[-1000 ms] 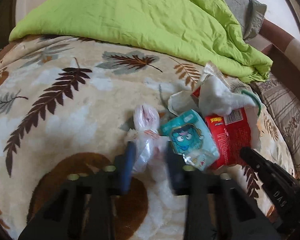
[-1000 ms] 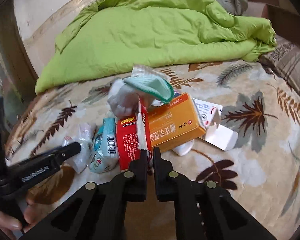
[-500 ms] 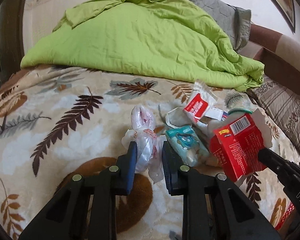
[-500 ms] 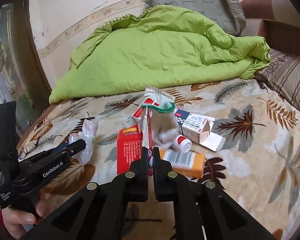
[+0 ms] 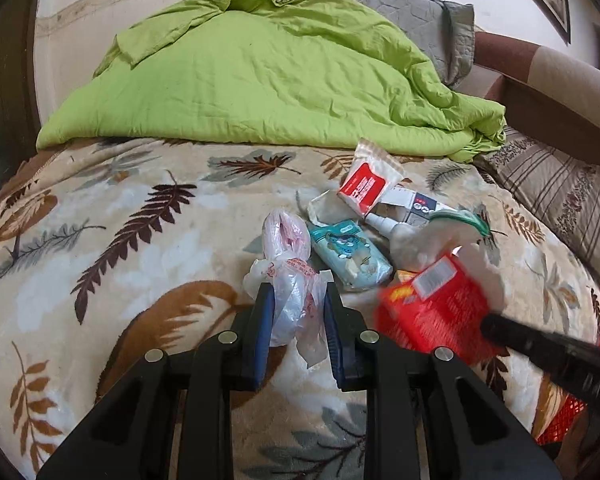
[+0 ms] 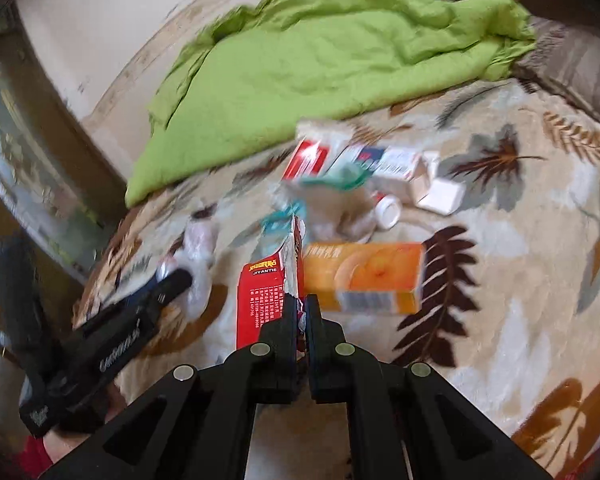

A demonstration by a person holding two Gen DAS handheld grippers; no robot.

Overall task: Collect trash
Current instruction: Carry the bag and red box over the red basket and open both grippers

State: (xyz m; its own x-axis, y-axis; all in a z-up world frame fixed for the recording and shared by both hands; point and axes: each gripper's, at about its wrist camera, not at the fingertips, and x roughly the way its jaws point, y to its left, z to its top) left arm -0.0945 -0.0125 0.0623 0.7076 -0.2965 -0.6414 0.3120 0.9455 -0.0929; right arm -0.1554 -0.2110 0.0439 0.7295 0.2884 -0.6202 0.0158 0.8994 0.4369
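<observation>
Red box (image 6: 266, 300) swung lower, pinched in right claw (image 6: 300, 310); left claw (image 5: 294, 308) clamps plastic bag (image 5: 290, 280).

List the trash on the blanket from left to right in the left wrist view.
Clear plastic bag between the left gripper's jaws → teal wipes pack → red carton held up by the right gripper.

Soft, even daylight, no harsh shadows. Fisheye bending darkens every corner. The left wrist view is mostly sharp; the right wrist view is motion-smeared throughout.
</observation>
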